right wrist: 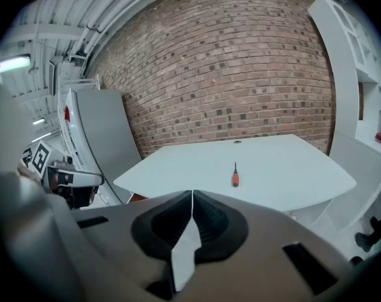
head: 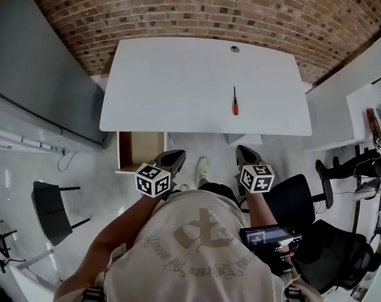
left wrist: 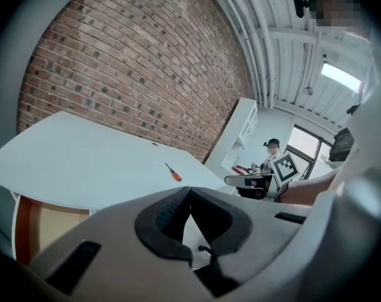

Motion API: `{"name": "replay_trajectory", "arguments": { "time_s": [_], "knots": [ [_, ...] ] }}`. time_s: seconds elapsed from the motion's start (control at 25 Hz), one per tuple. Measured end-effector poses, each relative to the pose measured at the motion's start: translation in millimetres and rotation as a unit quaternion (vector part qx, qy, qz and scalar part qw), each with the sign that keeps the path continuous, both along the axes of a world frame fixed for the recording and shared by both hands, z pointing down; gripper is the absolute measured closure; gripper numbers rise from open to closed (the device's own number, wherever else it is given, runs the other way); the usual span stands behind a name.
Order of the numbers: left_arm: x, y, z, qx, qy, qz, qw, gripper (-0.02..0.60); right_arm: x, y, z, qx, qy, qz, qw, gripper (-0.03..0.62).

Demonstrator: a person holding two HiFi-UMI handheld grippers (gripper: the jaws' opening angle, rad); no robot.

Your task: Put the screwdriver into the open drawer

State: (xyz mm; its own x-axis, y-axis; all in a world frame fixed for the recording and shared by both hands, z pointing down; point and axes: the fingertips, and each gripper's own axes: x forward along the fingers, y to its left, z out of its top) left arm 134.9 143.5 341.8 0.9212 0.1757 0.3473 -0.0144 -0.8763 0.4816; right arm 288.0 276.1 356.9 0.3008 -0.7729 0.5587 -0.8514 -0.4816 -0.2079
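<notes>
screwdriver [head: 235, 100]: lying on desk [head: 178, 87], right of centre (handle toward front)
drawer [head: 140, 150]: hanging open under desk's front-left
left gripper [head: 176, 156], right gripper [head: 243, 150]: jaws sitting together, empty

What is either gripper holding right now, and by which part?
Nothing. The left gripper and right gripper are both shut and empty; the red-handled screwdriver lies untouched on the white table.
</notes>
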Motion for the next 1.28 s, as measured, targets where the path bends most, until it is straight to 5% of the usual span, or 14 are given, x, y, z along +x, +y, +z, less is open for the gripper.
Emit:
{"name": "replay_trajectory", "arguments": {
  "time_s": [0.6,1.28],
  "knots": [
    [88.9,-28.7,-1.2,0.008,0.001,0.014,0.9999,0.561,72.1,-42.4,7.7,0.014,-0.017,-0.022,1.0,0.571],
    [173.1,-56.0,15.0,0.007,-0.03,-0.008,0.9995,0.561,155.4,-71.7,58.8,-0.037,-0.081,-0.032,0.995,0.569]
  ]
}}
